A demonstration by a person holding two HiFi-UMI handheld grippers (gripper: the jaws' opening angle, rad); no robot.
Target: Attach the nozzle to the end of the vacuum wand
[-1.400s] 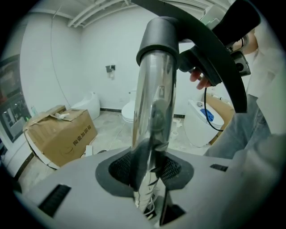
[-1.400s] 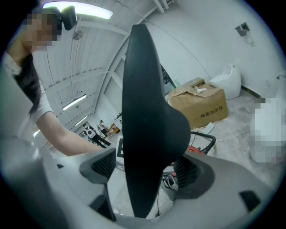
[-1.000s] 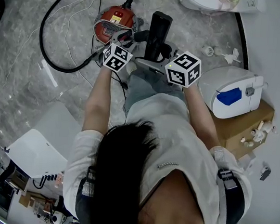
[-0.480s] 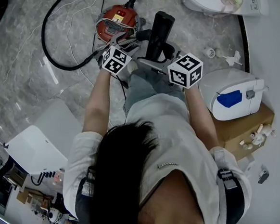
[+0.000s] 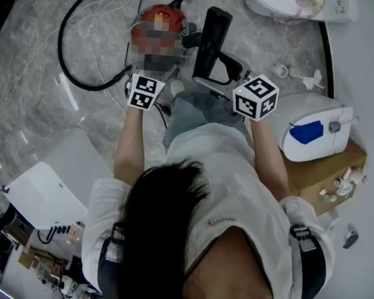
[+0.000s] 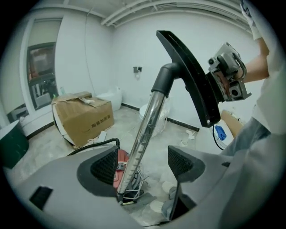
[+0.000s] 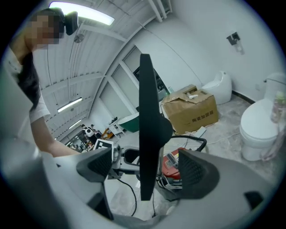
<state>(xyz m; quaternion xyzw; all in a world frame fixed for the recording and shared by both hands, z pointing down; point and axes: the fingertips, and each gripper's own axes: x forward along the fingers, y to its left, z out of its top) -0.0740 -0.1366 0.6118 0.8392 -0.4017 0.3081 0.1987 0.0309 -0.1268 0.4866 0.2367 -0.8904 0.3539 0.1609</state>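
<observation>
Right gripper view: the right gripper [image 7: 147,166] has its jaws spread wide. The nozzle [image 7: 149,120], a long black floor head seen edge-on, stands upright between them. It sits about midway, with a gap to the pad on either side, so nothing is clamped.

In the left gripper view, the left gripper [image 6: 142,164] is also wide open. The wand [image 6: 144,125], a shiny tube, slants up through the gap, just beside the left-hand pad. I cannot tell whether it touches that pad; the other pad is well clear of it. The wand's top end runs into a black elbow already joined to the nozzle, which tilts up above the jaws. The right gripper sits at the nozzle's far edge.

In the head view, the nozzle rises ahead of the person's knees, between the two marker cubes and nearer the right one. The red vacuum body [image 5: 159,22] lies on the floor beyond the left gripper. Its black hose [image 5: 67,46] loops off to the left, and a toilet [image 5: 285,4] stands beyond.
</observation>
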